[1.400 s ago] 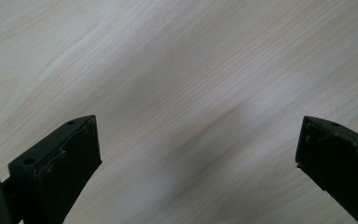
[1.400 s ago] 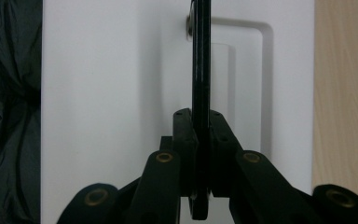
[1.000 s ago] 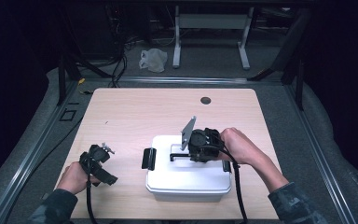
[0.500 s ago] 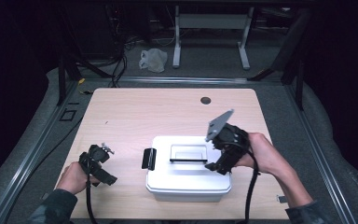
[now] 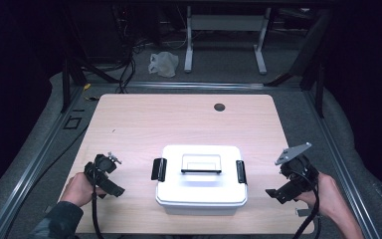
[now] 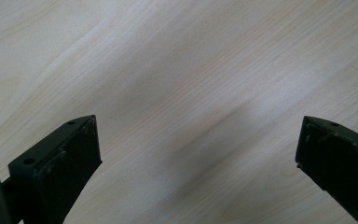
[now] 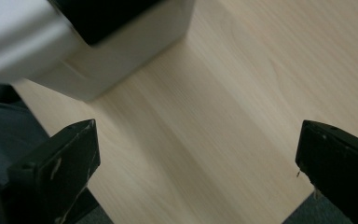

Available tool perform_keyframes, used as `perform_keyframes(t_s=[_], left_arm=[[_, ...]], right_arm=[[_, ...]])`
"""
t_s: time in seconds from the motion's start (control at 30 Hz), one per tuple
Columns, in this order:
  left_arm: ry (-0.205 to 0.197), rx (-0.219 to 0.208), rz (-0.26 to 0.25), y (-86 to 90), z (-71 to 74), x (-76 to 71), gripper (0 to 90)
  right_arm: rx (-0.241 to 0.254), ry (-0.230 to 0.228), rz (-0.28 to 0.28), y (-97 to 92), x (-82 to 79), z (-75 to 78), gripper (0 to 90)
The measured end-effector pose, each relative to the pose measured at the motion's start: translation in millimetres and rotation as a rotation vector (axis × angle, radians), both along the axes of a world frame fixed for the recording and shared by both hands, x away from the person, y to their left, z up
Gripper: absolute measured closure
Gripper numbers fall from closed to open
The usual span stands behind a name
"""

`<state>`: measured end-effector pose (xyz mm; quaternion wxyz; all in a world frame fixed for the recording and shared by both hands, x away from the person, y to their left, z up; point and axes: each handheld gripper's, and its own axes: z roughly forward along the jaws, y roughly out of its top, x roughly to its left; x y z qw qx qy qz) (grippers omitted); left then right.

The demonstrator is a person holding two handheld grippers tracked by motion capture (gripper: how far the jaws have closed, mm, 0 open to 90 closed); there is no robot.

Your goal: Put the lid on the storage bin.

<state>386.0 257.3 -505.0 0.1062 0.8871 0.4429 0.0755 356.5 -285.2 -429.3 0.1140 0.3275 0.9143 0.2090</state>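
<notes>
High view, left to right: the left gripper [image 5: 113,189] sits low over the near-left part of the wooden table [image 5: 179,124], held in the person's left hand [image 5: 77,188], its cable trailing down toward the table's front edge. Left gripper view looks straight onto bare wood grain, the two black jaws spread far apart with nothing between them.

At the centre of the near half stands the white storage box [image 5: 199,181] — lid on, a flat handle [image 5: 201,171] lying across the top and a black latch on each short side, the left latch [image 5: 158,169] and the right latch [image 5: 240,172]. It rests flat on the table, well apart from both grippers.

Farther right, the right gripper [image 5: 277,193] hangs near the table's near-right corner, gripped by the right hand [image 5: 326,191], with its grey three-cornered plate [image 5: 292,152] tilted above it. Its jaws have just been opening and now stand wide, holding nothing; they point toward the box but do not touch it. Right gripper view shows the same — open jaws over bare wood, a corner of the white storage box [image 7: 74,51] and its dark latch at the upper left, blurred.

Beyond the table, a small round hole [image 5: 219,107] marks the far edge of the tabletop, and a crumpled white bag [image 5: 163,63] lies on the floor.
</notes>
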Motion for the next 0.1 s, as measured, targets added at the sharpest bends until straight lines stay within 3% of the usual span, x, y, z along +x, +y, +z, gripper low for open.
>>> perform_keyframes(t_s=[0.1], left_arm=[[-0.002,-0.003,0.003,0.8,-0.3,0.1,0.0]], right_arm=[[-0.019,0.015,-0.065,-8.9,2.1,-18.8,0.0]])
